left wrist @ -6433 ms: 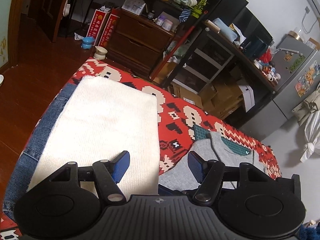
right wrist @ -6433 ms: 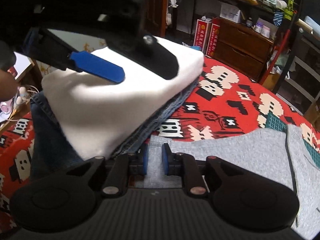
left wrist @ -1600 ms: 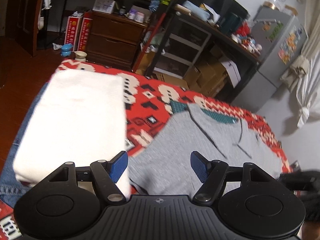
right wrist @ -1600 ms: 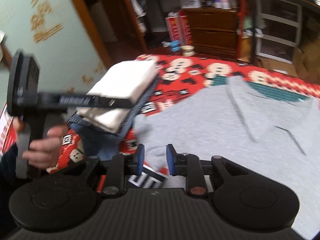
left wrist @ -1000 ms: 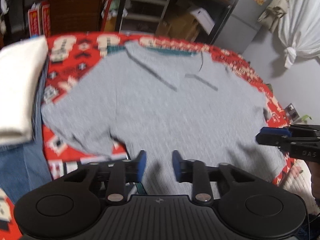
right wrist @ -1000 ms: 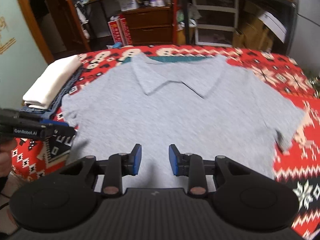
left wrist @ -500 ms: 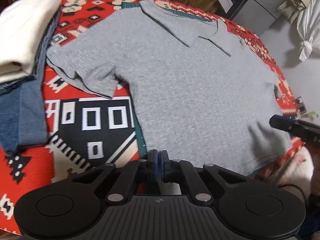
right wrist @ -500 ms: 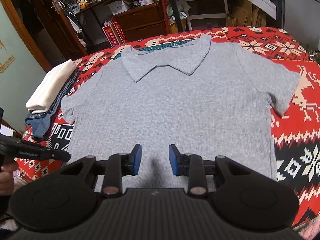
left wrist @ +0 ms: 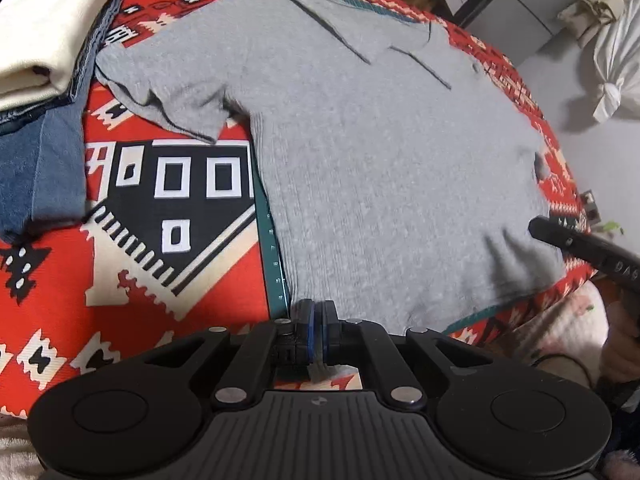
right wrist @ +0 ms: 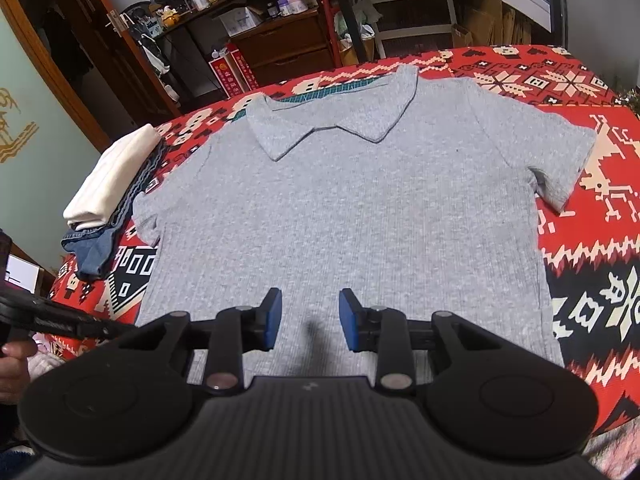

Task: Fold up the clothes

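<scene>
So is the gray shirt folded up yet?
No, spread flat. The gray shirt lies open on the red blanket, collar and both sleeves showing, no folds made.

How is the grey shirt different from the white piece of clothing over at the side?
The grey polo shirt lies spread flat with its collar and both sleeves showing; the white garment is folded into a compact block. The grey polo shirt lies straight on the red patterned cloth; the white garment sits on folded blue denim. The shirt covers far more surface. Both rest on the same cloth.

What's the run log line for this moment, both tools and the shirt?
left tool: shut on grey polo shirt hem corner | right tool: open above hem | shirt: flat, unfolded
</scene>
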`<move>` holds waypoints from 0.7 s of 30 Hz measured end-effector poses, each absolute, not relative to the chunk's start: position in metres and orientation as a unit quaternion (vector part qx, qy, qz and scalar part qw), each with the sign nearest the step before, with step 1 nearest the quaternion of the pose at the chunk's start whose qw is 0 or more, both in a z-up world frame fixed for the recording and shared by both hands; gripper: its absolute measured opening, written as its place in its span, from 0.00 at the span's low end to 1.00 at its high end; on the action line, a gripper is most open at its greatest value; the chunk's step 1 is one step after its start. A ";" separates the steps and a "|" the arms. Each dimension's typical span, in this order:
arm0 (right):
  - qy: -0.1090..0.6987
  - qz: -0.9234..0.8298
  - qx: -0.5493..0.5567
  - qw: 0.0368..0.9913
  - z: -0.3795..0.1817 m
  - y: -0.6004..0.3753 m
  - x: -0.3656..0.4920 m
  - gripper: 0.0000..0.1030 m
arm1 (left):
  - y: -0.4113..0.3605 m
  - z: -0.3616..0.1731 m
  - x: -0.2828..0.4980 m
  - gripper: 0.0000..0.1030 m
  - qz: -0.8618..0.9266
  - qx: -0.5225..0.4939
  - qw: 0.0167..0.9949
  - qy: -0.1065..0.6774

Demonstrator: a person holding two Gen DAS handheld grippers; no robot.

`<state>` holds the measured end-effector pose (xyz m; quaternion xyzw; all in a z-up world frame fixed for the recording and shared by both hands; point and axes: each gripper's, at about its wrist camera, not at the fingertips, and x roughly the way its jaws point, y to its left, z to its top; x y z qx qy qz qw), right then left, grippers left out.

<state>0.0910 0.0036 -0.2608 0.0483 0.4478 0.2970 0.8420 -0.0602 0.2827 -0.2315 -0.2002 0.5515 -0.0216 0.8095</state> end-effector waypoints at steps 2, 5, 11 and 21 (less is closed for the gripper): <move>0.449 0.294 0.048 0.843 -0.261 0.001 0.091 0.35 | 0.281 -0.232 -0.062 0.03 -0.021 -0.193 0.808 0.557; 0.450 0.285 0.036 0.845 -0.263 -0.004 0.090 0.35 | 0.281 -0.231 -0.066 0.03 -0.019 -0.188 0.806 0.561; 0.450 0.259 -0.032 0.854 -0.272 -0.006 0.082 0.35 | 0.277 -0.219 -0.075 0.04 -0.025 -0.193 0.818 0.542; 0.447 0.254 -0.079 0.854 -0.280 -0.004 0.068 0.53 | 0.256 -0.221 -0.061 0.20 -0.012 -0.169 0.826 0.538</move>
